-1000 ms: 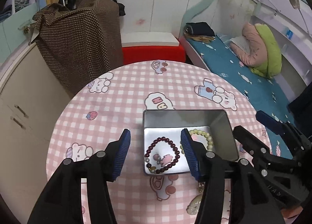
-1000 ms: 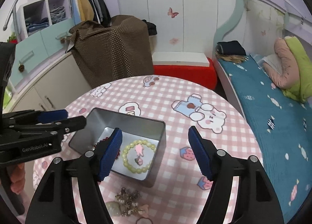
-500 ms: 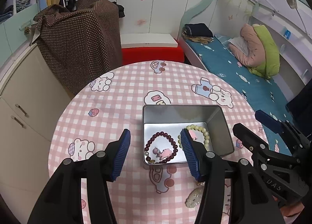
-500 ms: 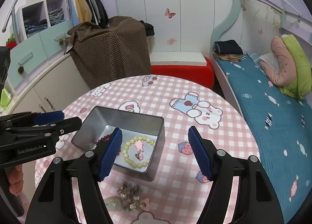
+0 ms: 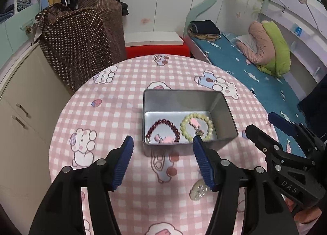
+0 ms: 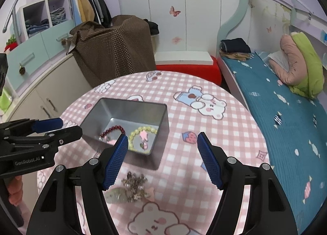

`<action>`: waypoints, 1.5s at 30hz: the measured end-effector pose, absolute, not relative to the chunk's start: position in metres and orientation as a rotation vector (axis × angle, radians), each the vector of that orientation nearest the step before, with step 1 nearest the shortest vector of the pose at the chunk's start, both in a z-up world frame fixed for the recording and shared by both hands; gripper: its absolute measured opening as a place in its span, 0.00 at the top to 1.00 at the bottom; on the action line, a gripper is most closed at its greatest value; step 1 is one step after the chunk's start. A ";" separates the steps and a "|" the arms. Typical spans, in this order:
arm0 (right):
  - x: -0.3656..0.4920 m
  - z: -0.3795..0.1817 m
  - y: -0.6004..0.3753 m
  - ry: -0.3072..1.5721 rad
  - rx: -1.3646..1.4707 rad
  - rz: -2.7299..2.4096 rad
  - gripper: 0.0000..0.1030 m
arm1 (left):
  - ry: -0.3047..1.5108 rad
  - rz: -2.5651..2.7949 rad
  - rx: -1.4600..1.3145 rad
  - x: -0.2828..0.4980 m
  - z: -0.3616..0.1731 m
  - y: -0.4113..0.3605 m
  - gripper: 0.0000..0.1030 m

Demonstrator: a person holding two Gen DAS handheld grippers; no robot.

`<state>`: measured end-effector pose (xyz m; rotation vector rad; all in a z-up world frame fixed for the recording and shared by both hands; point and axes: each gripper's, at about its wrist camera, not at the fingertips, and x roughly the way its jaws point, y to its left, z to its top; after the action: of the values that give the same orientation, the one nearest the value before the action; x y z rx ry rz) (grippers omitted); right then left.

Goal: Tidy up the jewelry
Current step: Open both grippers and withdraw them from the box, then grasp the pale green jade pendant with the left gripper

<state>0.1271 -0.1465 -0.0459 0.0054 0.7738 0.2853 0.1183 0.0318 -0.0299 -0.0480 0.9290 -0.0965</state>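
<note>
An open silver tin (image 5: 224, 112) (image 6: 161, 120) stands mid-table. Inside lie a dark red bead bracelet (image 5: 162, 128) (image 6: 112, 129) and a pale yellow-green bead bracelet (image 5: 197, 125) (image 6: 143, 135), each with a pink charm. A loose jewelry piece with a pale stone and metal chain (image 6: 130, 188) (image 5: 199, 191) lies on the cloth in front of the tin. My left gripper (image 5: 162, 163) is open and empty, in front of the tin. My right gripper (image 6: 162, 159) is open and empty, above the loose piece and the tin's near right corner.
The round table (image 5: 114, 112) has a pink checked cloth with cartoon bears. A brown dotted bag (image 5: 81, 38) sits on cabinets to the left. A red bench (image 5: 157, 50) stands behind the table. A bed (image 5: 255, 75) runs along the right.
Both grippers have pulled back and up from the tin, still open. The tin now sits farther from the fingertips. The bracelets stay in the tin.
</note>
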 end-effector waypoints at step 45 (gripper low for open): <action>0.087 -0.127 -0.184 0.964 0.079 0.200 0.20 | 1.065 -0.226 0.116 0.092 -0.122 -0.034 0.74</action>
<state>0.0875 -0.1843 -0.1271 0.0795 0.9635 0.2000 0.0922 -0.0341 -0.1222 0.1164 1.0654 -0.2262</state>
